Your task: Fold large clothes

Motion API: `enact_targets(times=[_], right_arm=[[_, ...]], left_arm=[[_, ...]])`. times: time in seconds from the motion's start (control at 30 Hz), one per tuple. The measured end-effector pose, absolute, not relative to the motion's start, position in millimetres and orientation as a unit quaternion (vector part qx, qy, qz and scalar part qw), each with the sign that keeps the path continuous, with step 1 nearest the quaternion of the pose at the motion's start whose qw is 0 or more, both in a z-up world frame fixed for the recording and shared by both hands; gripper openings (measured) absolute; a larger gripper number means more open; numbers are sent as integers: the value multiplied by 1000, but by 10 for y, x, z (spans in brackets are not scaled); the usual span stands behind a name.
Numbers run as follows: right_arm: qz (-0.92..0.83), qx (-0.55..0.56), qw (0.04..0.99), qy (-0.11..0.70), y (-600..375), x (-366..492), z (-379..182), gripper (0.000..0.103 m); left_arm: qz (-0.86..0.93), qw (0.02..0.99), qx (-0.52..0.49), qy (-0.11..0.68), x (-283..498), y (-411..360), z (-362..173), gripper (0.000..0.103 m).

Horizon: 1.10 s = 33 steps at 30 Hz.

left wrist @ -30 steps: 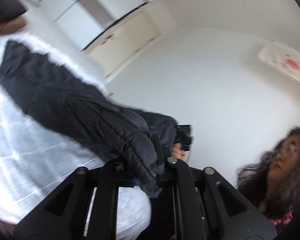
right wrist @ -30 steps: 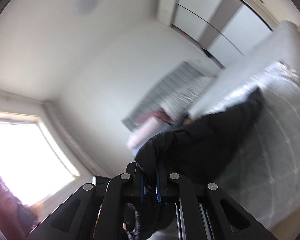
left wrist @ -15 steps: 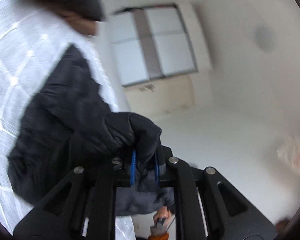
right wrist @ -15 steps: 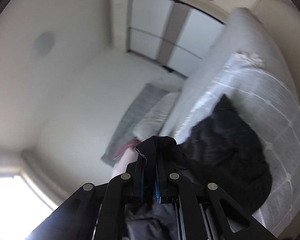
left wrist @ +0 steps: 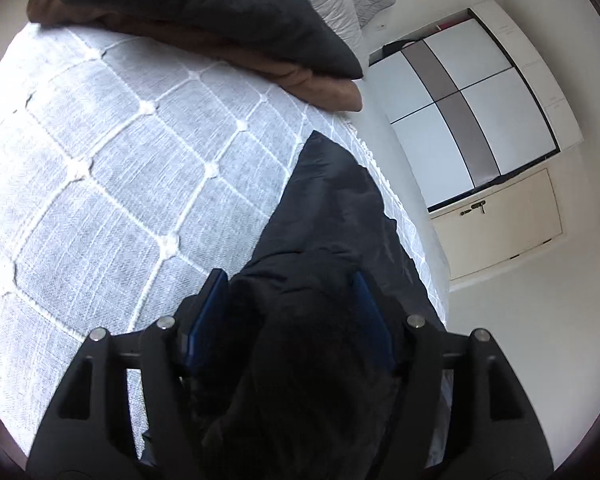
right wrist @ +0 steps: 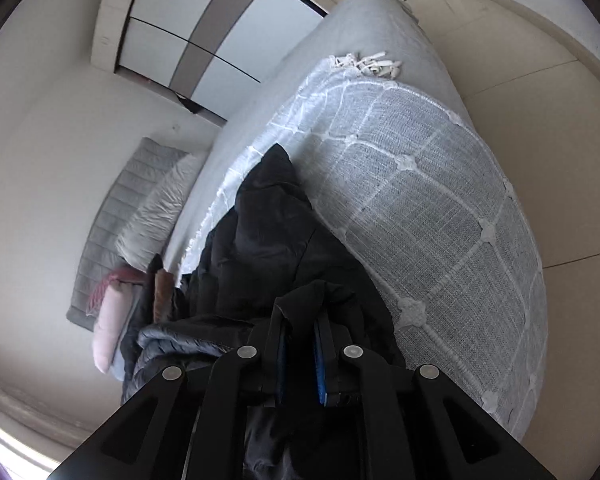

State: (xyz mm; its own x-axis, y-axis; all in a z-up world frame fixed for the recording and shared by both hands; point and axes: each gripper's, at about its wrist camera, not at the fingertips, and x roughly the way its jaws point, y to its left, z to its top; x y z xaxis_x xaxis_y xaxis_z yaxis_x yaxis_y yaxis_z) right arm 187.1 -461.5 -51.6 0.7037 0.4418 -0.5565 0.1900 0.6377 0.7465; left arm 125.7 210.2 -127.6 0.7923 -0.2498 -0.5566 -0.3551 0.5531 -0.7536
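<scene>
Here I am holding a dark padded jacket over the bed, one gripper at each end of it. My left gripper is standing wide, its blue pads well apart, and a thick bunch of the jacket is lying loose in the gap between them; the pads are not pressing on it. Beyond the fingers the jacket is stretching away along the edge of the grey quilt, its far tip pointing toward the wardrobe. A dark cushion is resting on a brown blanket at the far end of the quilt.

My right gripper is nearly pressed together, pinching a fold of the jacket between its blue pads; the fabric is rising in a small peak just above the fingertips. From there the jacket is spreading forward over the quilt, its pointed end lying near the quilt's fringed edge. More of its quilted cloth is bunching to the left of the fingers, beside a pink roll and a pale pillow against a grey headboard. A tuft of white fringe is sitting at the quilt's far corner
</scene>
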Motion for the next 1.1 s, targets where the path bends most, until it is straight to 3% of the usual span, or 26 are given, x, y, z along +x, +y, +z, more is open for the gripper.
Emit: enact_targets(times=[0.1, 0.13, 0.17, 0.33, 0.6, 0.7, 0.77, 0.8, 0.87, 0.97, 1.1], right_arm=[[85, 451, 813, 359, -4687, 1804, -436, 44], [86, 459, 817, 337, -4741, 1727, -377, 61], [84, 460, 823, 322, -4774, 1664, -326, 69], [53, 420, 864, 272, -4898, 1503, -119, 72], [34, 290, 888, 354, -4525, 1870, -208, 72], [12, 243, 890, 385, -4389, 1982, -331, 72], [10, 230, 890, 394, -4356, 2005, -386, 68], [14, 228, 891, 392, -4346, 2003, -401, 63], [31, 225, 892, 390, -4317, 1999, -404, 27], [34, 211, 902, 375, -4255, 1914, -314, 12], [38, 209, 916, 340, -4217, 1762, -122, 9]], left_arm=[[38, 842, -444, 304, 1182, 2083, -1115, 70], [40, 852, -431, 296, 1164, 2062, -1051, 75], [42, 864, -411, 286, 1117, 2045, -969, 78], [59, 922, -281, 261, 1008, 1885, -710, 82], [28, 927, -186, 324, 1275, 1669, -851, 82], [12, 919, -183, 350, 1318, 1614, -930, 68], [-10, 914, -186, 361, 1331, 1564, -948, 45], [-16, 912, -184, 366, 1332, 1531, -942, 41], [-30, 913, -181, 364, 1312, 1477, -909, 19], [-37, 923, -177, 339, 1209, 1416, -773, 12], [-61, 932, -183, 306, 1066, 1370, -600, 7]])
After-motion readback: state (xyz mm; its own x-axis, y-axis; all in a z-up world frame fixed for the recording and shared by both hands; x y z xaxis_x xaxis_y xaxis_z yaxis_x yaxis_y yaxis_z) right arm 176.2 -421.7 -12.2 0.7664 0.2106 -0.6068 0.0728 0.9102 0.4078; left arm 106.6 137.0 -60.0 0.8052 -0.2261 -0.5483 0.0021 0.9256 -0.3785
